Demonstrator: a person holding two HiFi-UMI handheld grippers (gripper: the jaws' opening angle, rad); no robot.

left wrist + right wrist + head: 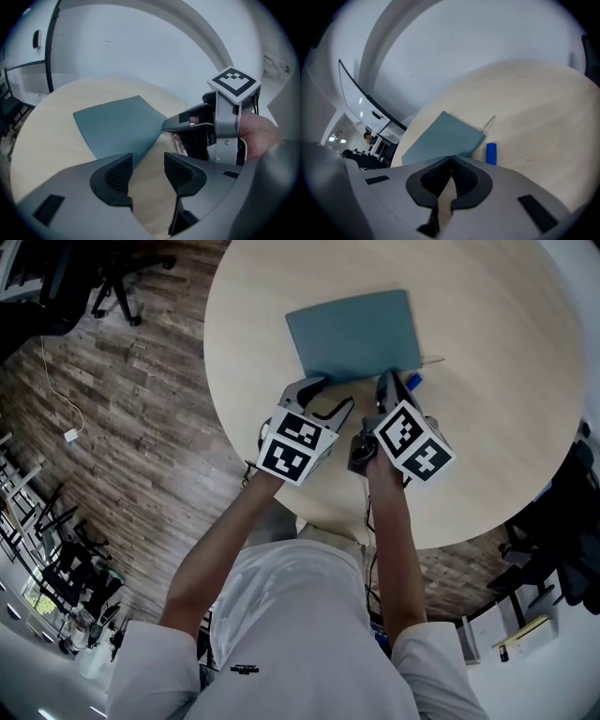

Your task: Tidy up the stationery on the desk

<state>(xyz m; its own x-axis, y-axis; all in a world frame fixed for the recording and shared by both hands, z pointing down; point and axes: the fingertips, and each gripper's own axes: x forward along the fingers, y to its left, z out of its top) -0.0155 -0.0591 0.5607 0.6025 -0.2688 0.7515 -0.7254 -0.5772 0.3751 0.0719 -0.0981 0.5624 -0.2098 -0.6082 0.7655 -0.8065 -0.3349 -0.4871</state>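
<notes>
Person's white shirt (281, 615) is filling the bottom of the head view, with both bare forearms reaching forward onto a round light-wood table (487, 456). Left gripper (314, 383) is hovering at the near edge of a teal notebook (356, 334). In its own view the left gripper (147, 171) is showing its jaws apart with only bare tabletop (42, 140) between them, and the notebook (119, 124) is lying just ahead and to the left. Right gripper (386, 379) is sitting beside the left one, its tips pointing at the notebook's near right corner. From the left gripper view the right gripper (166, 124) is reaching that corner, contact unclear, with the person's hand (260, 136) wrapping its handle. In the right gripper view the right gripper (451, 164) is showing its jaws pressed together at the tips, nothing visible between them. Notebook (440, 138) is lying flat on the table (543, 108), closed. A small blue cylinder (491, 153) is lying just beside the notebook's right edge, also showing in the head view (413, 381). A thin pale rod (490, 123) is lying near the notebook's far right corner, too small to identify. Wood-plank floor (122, 409) and a black office chair (122, 287) are showing to the left.
</notes>
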